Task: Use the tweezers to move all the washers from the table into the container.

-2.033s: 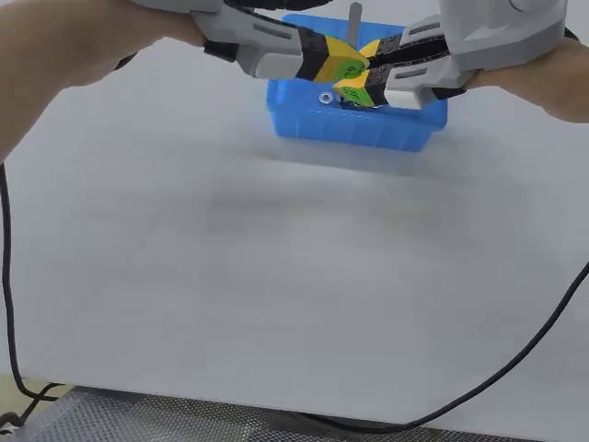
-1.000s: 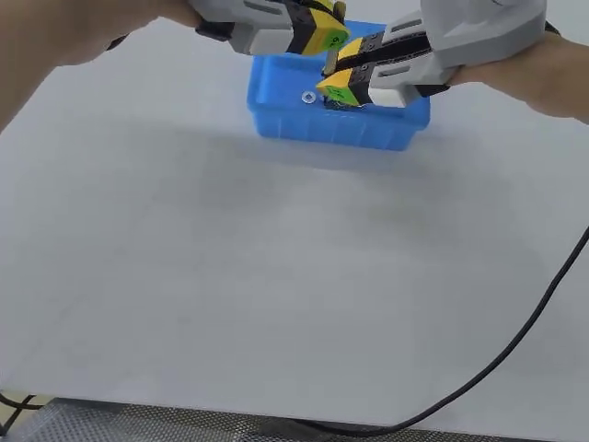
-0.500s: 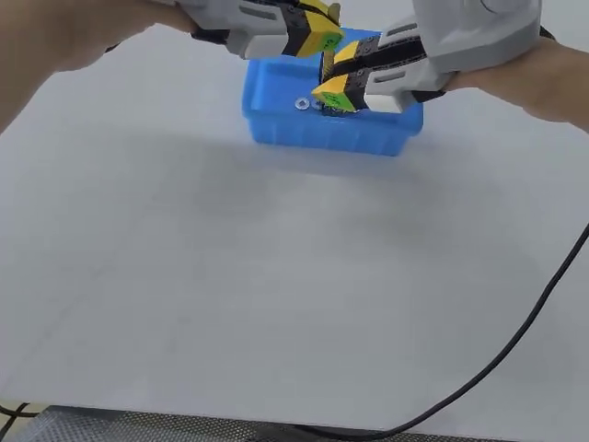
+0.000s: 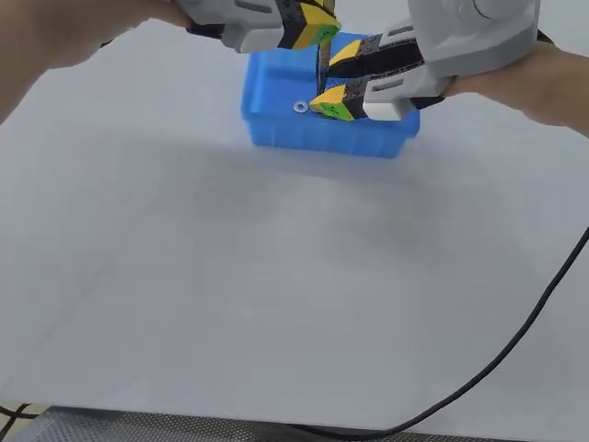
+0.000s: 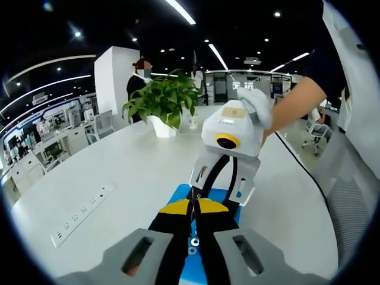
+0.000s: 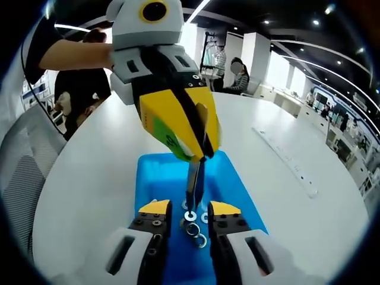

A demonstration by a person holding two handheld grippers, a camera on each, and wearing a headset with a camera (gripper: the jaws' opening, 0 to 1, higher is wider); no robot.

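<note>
My left gripper [image 6: 199, 151] pinches tweezers [image 6: 194, 178] tip-down into bin [image 6: 148, 178], frame centre, likely for dropping washers [image 6: 190, 216]. Right gripper [image 6: 190, 209] spread.

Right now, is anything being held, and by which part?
The left tongs hold the tweezers by their upper end, tips down over the washers in the blue container. The right tongs are open, holding nothing.

Head view: bright, even overhead light, mild softness; soft grey shadow on the surface [image 4: 276, 212] at 6 o'clock of the container [image 4: 304, 136]. Gripper views: strong fisheye bending at edges, ceiling strip lights [image 5: 181, 12] blown out around 12 o'clock, foreground at 6 slightly soft.
</note>
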